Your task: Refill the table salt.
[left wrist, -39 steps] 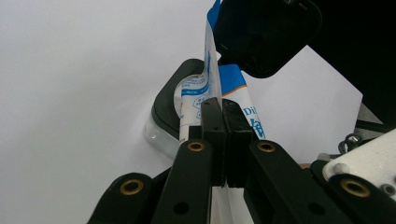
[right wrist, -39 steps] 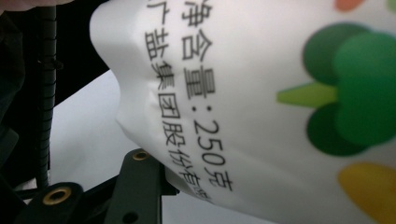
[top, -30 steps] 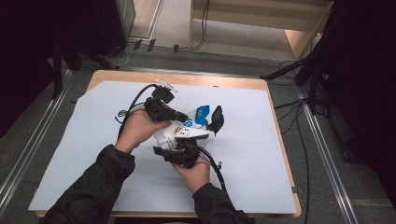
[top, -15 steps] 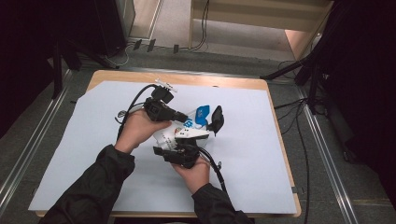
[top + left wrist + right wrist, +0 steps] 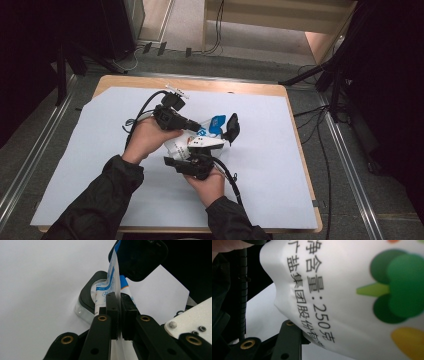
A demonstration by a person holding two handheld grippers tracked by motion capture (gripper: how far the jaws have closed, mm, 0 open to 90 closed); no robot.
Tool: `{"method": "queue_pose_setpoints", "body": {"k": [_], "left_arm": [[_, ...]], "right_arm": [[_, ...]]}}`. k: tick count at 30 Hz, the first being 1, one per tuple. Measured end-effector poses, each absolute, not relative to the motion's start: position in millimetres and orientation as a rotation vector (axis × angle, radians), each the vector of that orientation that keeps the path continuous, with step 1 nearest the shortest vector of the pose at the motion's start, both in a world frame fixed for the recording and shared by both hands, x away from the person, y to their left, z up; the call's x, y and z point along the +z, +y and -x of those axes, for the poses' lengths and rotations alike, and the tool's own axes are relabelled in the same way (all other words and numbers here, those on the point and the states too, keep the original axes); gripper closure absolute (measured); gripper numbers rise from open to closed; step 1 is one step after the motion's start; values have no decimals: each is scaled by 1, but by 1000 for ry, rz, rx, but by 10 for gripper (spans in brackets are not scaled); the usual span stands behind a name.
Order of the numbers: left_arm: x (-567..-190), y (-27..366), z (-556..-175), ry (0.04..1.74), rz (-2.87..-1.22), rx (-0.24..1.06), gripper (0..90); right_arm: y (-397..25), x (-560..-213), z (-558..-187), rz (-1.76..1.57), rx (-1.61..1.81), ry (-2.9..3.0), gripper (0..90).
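A white bag (image 5: 181,146) with blue print and a blue top (image 5: 216,123) is held between both grippers over the middle of the table. My left gripper (image 5: 196,127) is shut on the bag's thin upper edge (image 5: 113,282), its jaws pressed together on the film. Below that edge stands a small clear container (image 5: 86,303) with a black top, its black lid (image 5: 140,257) flipped up. From the near side, my right gripper (image 5: 189,159) is shut on the bag's body (image 5: 352,297). One of its jaws shows at the lower left; the bag hides the other.
A pale blue sheet (image 5: 280,165) covers the wooden table (image 5: 235,87). The open black container (image 5: 232,128) stands just right of the bag. Cables trail from both grippers across the sheet. Dark stands and floor cables surround the table.
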State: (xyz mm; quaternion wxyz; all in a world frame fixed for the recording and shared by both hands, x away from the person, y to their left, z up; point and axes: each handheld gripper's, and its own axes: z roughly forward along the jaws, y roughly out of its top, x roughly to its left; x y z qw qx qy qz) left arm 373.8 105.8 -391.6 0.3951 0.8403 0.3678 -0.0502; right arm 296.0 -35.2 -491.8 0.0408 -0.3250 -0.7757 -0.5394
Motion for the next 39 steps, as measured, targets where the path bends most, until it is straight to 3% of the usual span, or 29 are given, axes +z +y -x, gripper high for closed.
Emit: {"method": "queue_pose_setpoints", "body": {"k": [39], "left_arm": [[-387, 105, -371, 921, -2138, -74, 900]], "right_arm": [[-35, -490, -297, 996, -1663, -2373, 643]]}}
